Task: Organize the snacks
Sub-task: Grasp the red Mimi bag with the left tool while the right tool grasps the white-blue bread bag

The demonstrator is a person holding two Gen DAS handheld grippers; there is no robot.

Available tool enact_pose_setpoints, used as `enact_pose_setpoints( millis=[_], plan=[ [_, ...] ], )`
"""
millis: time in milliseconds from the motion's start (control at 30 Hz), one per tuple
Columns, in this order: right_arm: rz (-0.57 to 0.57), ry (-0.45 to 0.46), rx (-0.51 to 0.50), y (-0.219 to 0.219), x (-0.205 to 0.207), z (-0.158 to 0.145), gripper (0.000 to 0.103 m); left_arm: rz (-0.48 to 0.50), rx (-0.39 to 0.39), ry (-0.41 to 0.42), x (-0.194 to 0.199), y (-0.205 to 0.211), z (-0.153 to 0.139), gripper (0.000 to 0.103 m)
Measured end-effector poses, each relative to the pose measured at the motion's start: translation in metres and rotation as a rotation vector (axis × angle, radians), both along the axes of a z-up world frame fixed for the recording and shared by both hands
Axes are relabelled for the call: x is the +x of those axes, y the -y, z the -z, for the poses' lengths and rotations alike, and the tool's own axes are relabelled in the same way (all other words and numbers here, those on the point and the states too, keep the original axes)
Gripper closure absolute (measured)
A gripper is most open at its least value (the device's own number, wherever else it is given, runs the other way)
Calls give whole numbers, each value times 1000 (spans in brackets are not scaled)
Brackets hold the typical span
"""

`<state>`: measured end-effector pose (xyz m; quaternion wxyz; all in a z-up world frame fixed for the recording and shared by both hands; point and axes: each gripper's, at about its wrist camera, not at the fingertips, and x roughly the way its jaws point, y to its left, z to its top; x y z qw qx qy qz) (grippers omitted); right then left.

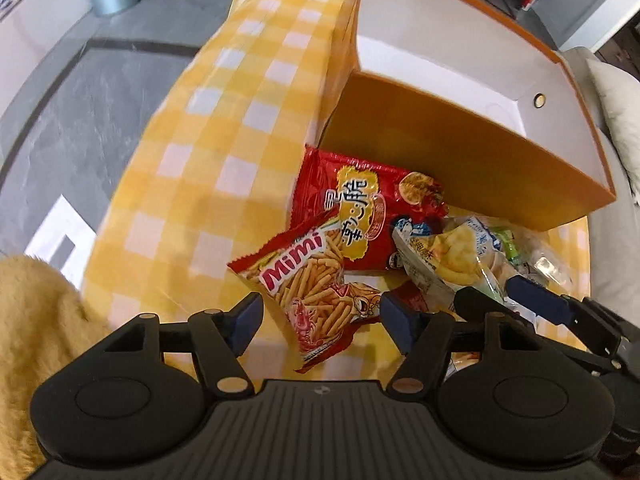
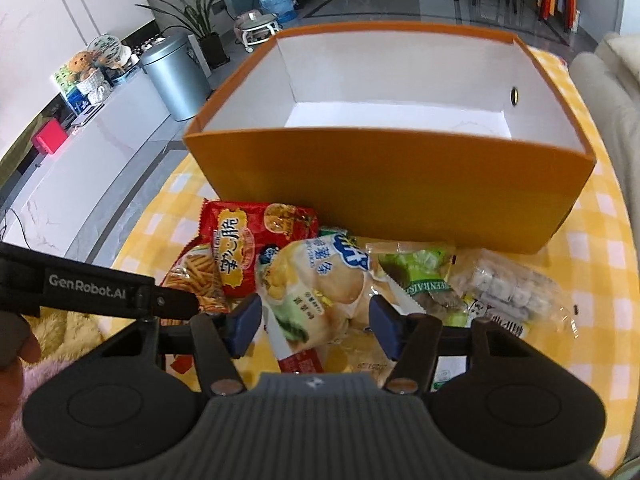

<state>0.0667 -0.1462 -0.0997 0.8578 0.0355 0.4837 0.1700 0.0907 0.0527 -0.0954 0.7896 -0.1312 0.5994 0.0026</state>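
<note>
1. The left gripper (image 1: 320, 316) has a matte black body with a ribbed grey-black centre panel at 6 o'clock, bearing a small star-like mark.
2. Its fingers (image 1: 246, 320) end in dark blue pads.
3. Brass-coloured pivot screws sit on its black linkage arms.
4. The right gripper (image 2: 316, 326) looks alike: black discs at 7 and 5 o'clock.
5. White "GenRobot.AI" lettering marks the left gripper's side, at 9 o'clock in the right wrist view.
</note>
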Motion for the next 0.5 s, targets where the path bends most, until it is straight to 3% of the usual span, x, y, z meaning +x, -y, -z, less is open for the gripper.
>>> enact_pose_setpoints(
  millis=[267,333,433,467,500],
  plan=[
    [4,7,25,1,4,8,44,-6,8,-64,6,7,20,28],
    [1,12,25,0,3,9,44,-12,-6,-66,6,8,24,34],
    [-11,12,37,0,1,7,58,-15,-35,-65,6,9,26,44],
    [-15,2,44,1,1,8,72,-12,-34,-60,6,10,26,46],
    [-17,-7,43,0,1,9,74,-11,-36,-55,5,11,25,49]
  ],
)
